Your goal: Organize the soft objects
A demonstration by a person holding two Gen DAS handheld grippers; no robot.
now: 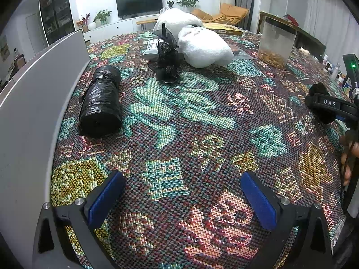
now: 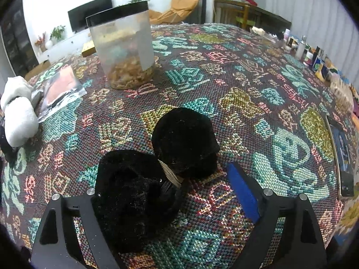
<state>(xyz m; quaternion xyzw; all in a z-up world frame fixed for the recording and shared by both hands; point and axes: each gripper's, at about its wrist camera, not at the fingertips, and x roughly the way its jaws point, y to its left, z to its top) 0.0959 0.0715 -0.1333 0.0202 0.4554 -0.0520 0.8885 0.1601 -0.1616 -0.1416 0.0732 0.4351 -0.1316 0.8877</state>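
Between the fingers of the right gripper (image 2: pixel 177 204) lies the black plush pair (image 2: pixel 157 170), two fuzzy lumps tied together by a pale cord (image 2: pixel 170 173). The jaws stand wide apart; the blue pad (image 2: pixel 243 192) on the right side is clear of the fur, while the near lump hides the left pad, so whether that side touches it I cannot tell. Nothing shows a squeeze, and I judge the pair to be resting on the patterned tablecloth (image 2: pixel 246 89) rather than held. Its long axis runs from the near left finger up and away to the right, so the far lump sits ahead of the tips and the near one deep in the jaws.

At the other side of the table, the left gripper (image 1: pixel 181 199) is also spread open with only cloth between its blue pads. The right hand is plainly the nearer to the black pair; from the left wrist view the pair appears only at the far right edge.

Outward, counted: one black plastic roll (image 1: pixel 99 103) lying lengthwise toward the left gripper beside a grey board (image 1: pixel 33 103); two white plush bundles (image 1: pixel 202 47); one dark gauzy ornament (image 1: pixel 167 56); one clear lidded jar (image 2: pixel 123 49); one flat transparent packet (image 2: pixel 60 89).
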